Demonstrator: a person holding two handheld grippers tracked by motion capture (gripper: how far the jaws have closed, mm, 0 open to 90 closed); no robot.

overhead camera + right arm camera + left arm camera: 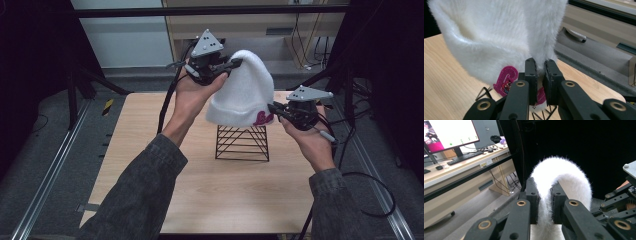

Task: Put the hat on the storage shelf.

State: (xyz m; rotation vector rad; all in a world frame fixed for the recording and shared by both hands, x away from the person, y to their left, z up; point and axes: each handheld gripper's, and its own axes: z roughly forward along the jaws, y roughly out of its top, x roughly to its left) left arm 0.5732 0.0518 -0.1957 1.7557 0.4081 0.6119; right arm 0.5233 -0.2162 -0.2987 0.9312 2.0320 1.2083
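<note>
A fluffy white beanie hat (245, 90) with a pink patch (262, 118) on its brim hangs above a black wire stand (242, 142) on the wooden table (210, 185). My left gripper (234, 64) is shut on the hat's top, and the white fur (545, 205) is pinched between its jaws. My right gripper (272, 107) is shut on the hat's lower brim beside the patch (505, 83). The hat's brim hides the top of the stand.
A black frame and rails surround the table. A desk (454, 170) with a monitor (449, 133) and keyboard stands beyond it. Cables trail from both grippers over the table's sides. A grey floor (596, 52) lies past the table edge.
</note>
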